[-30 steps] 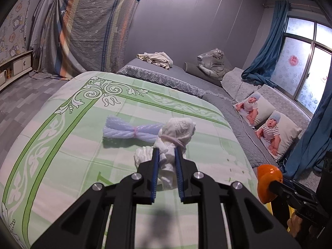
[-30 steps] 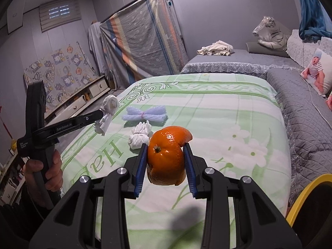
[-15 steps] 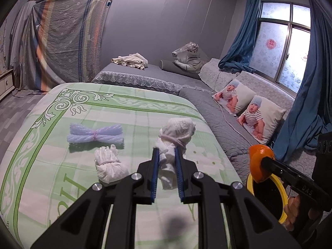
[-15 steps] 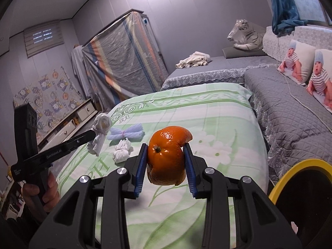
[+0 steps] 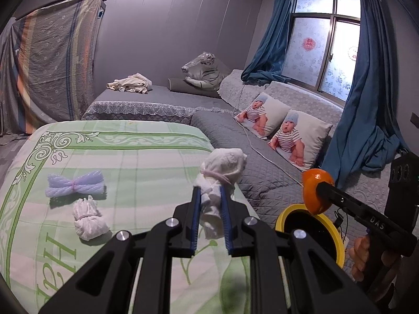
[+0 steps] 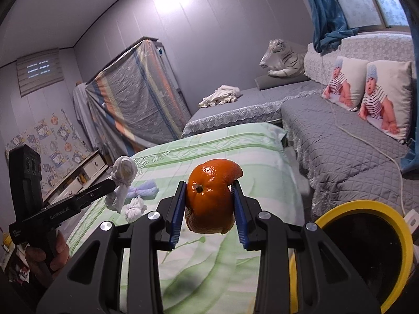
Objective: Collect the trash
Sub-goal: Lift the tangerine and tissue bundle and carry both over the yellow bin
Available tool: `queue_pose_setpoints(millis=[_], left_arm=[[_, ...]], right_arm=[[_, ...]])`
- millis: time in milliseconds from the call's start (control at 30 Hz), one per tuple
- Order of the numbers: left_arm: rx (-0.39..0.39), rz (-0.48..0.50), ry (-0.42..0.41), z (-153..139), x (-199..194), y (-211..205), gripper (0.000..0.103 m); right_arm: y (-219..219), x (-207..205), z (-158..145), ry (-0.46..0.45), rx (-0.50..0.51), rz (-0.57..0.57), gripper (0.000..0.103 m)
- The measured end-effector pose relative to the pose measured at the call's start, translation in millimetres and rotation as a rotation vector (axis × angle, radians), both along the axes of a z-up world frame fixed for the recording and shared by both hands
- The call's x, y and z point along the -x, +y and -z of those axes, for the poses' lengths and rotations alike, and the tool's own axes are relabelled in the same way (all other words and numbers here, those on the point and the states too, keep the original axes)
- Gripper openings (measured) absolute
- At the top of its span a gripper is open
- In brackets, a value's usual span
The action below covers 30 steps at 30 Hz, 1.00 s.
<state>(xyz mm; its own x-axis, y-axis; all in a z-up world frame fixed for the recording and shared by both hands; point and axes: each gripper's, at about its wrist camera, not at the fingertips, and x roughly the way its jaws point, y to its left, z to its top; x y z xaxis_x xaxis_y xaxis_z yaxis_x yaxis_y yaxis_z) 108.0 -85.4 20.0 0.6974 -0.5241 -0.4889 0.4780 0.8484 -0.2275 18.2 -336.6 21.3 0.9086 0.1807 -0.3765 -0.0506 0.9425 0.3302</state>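
Here, a green-patterned bed (image 5: 131, 157) fills the lower left of the left wrist frame, with a grey quilted sofa (image 5: 262, 141) running up the right side beneath blue curtains (image 5: 366, 104) and a window (image 5: 324, 39). A striped sheet (image 5: 52, 65) drapes a frame at the upper left, a plush tiger (image 5: 204, 70) lies at centre top, and two baby-print pillows (image 5: 288, 130) lean on the sofa.

A yellow-rimmed bin (image 6: 403, 240) with a dark inside sits in the lower right corner of the right wrist frame, just beside the bed; in the left wrist frame its rim (image 5: 281, 216) shows at lower right.

The right gripper (image 6: 209, 204), at bottom centre of its own frame, pinches an orange peel (image 6: 209, 198) between its blue pads, off the bed. In the left wrist frame the peel (image 5: 314, 191) hangs directly above the bin's rim, at right of centre.

The left gripper (image 5: 210, 209), at bottom centre of its frame, is clamped on a white tied wad (image 5: 222, 167), held up above the bed's right edge. From the right wrist camera the wad (image 6: 123, 180) appears at left of centre.

Two pieces lie on the bed at the left of the left wrist frame: a lavender foam bundle (image 5: 74, 187) tied in the middle and, just below it, a small white tissue bundle (image 5: 87, 218), near each other but apart.
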Motion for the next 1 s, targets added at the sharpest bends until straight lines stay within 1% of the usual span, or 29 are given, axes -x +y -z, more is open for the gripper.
queue_pose_setpoints(millis=[100, 233, 467, 600, 800, 1000], left_arm=[[0.004, 0.025, -0.009, -4, 4, -12, 0.014], [-0.010, 0.065, -0.027, -8, 10, -33, 0.014], [-0.029, 0.122, -0.050, -15, 18, -68, 0.014], [-0.052, 0.161, -0.072, -17, 25, -89, 0.014], [-0.070, 0.217, -0.080, -16, 30, -119, 0.014], [-0.092, 0.268, -0.073, -6, 36, -146, 0.015]], right_arm=[[-14, 8, -3, -0.019, -0.005, 0.038, 0.032], [-33, 19, -5, -0.041, -0.002, 0.087, 0.032], [-61, 35, -4, -0.050, -0.020, 0.154, 0.032], [-78, 45, 0, -0.054, -0.029, 0.192, 0.032], [-99, 60, 7, -0.057, -0.035, 0.243, 0.032], [-120, 70, 15, -0.049, -0.041, 0.296, 0.032]])
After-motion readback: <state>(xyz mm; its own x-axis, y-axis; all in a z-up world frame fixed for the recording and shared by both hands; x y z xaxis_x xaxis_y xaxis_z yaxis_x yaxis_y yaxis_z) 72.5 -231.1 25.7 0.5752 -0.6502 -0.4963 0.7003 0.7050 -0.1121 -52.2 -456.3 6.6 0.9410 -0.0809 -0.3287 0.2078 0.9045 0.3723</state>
